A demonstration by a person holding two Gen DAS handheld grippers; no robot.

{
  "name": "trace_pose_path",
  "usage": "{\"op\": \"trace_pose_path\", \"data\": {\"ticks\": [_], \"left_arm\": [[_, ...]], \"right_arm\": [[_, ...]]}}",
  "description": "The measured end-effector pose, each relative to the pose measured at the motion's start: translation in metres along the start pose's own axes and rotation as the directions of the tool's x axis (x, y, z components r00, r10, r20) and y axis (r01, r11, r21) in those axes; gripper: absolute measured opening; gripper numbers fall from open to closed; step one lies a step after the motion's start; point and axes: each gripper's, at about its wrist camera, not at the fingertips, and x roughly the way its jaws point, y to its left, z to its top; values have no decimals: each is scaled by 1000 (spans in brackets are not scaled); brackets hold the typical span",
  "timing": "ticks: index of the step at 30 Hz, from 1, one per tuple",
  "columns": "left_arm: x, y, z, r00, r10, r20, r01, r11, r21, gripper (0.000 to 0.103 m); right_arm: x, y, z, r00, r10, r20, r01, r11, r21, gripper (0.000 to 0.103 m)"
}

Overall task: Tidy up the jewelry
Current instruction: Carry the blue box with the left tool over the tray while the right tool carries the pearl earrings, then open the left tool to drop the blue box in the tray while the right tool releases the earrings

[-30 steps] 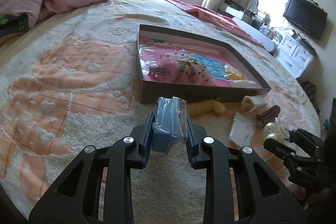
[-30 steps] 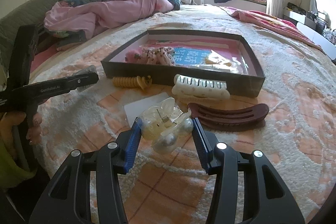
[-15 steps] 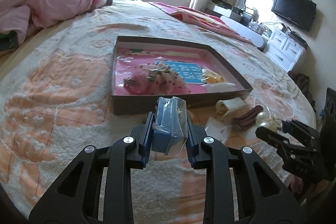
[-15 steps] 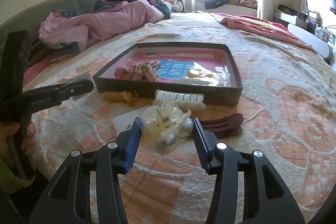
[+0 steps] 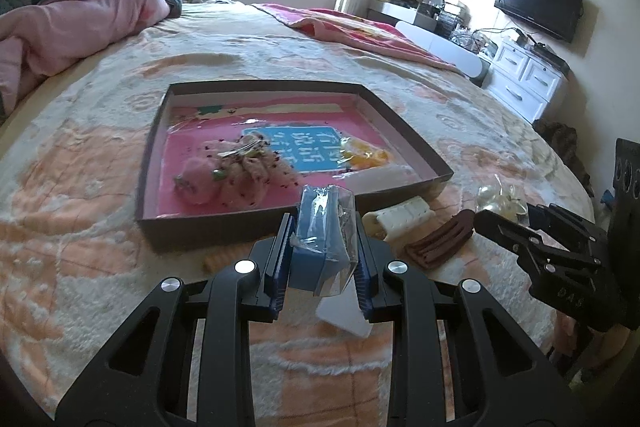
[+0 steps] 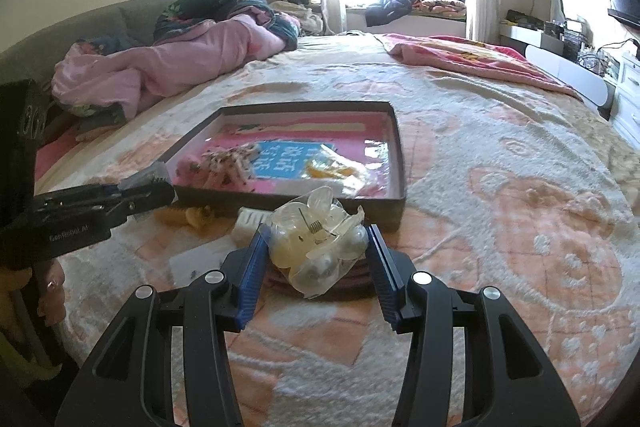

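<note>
The left gripper [image 5: 322, 259] has its jaws clamped narrowly on a small blue packet [image 5: 320, 227] in clear wrap; the right gripper [image 6: 318, 269], jaws about half spread, grips a clear plastic hair claw [image 6: 318, 241] with pearly beads. Both are held above the bed [image 6: 520, 227], near the shallow dark box [image 5: 280, 227], where a fluffy pink scrunchie [image 5: 232, 175] lies.

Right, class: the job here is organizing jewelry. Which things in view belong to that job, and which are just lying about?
Part of the job:
- blue packet in the left gripper
- clear hair claw in the right gripper
- shallow box
- white hair clip, brown hair clip, yellow hair clip on the bed

Just lying about:
- pink quilt
- television
- white drawers
</note>
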Motion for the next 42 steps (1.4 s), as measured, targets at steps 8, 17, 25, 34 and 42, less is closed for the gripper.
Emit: {"op": "trace_pose_path", "data": {"ticks": [8, 17, 25, 34, 42], "left_arm": [[13, -2, 11, 1000, -8, 1, 8, 1000, -7, 20], [30, -6, 26, 1000, -11, 1, 11, 1000, -1, 20], [49, -3, 36, 1000, -13, -16, 13, 1000, -8, 20], [70, -5, 43, 999, -6, -43, 6, 1000, 9, 20], [89, -3, 49, 997, 19, -70, -18, 1000, 7, 20]], "right_arm": [[9, -13, 8, 1000, -19, 3, 19, 1000, 9, 46], [22, -24, 19, 999, -35, 5, 35, 999, 7, 46], [39, -28, 31, 999, -43, -3, 43, 999, -23, 46], [66, -33, 45, 999, -40, -33, 38, 998, -56, 46], [94, -41, 58, 997, -21, -78, 16, 997, -69, 46]]}}
